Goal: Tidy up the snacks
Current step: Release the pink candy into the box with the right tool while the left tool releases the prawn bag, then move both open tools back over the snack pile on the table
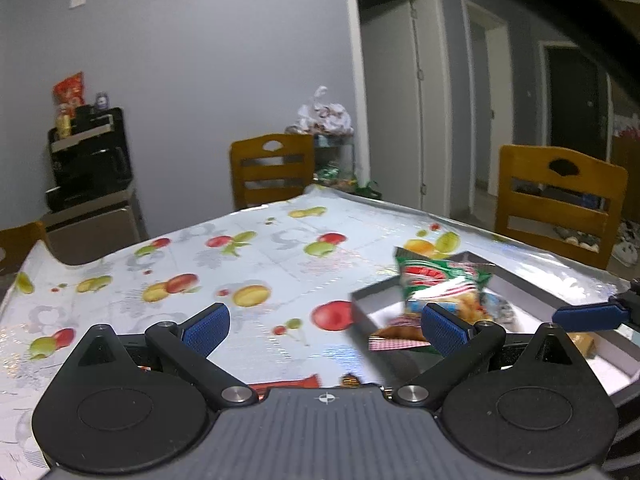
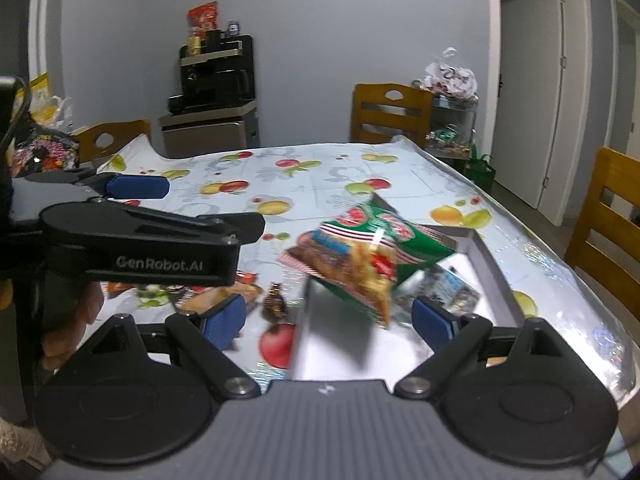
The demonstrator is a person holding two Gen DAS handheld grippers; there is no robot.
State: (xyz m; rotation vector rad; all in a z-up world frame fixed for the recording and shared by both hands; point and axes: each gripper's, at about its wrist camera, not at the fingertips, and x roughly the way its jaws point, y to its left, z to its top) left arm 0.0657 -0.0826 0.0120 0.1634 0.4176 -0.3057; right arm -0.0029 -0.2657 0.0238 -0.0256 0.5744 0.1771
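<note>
A green and red snack bag (image 2: 360, 256) hangs tilted and blurred over the near corner of a shallow white box (image 2: 494, 268). It lies just ahead of my right gripper (image 2: 328, 320), whose jaws stand wide open with neither pad on it. In the left wrist view the same bag (image 1: 440, 284) stands in the box (image 1: 524, 286), right of my left gripper (image 1: 326, 326), which is open over bare tablecloth. Several small packets (image 1: 400, 332) lie in the box. A blue finger (image 1: 588, 316) of the right gripper shows at the right edge.
Loose wrapped snacks (image 2: 274, 304) lie on the fruit-print tablecloth (image 1: 240, 264) left of the box. My left gripper (image 2: 192, 204) fills the left of the right wrist view. Wooden chairs (image 1: 560, 204) line the far edges. A cabinet with a black machine (image 2: 216, 76) stands by the wall.
</note>
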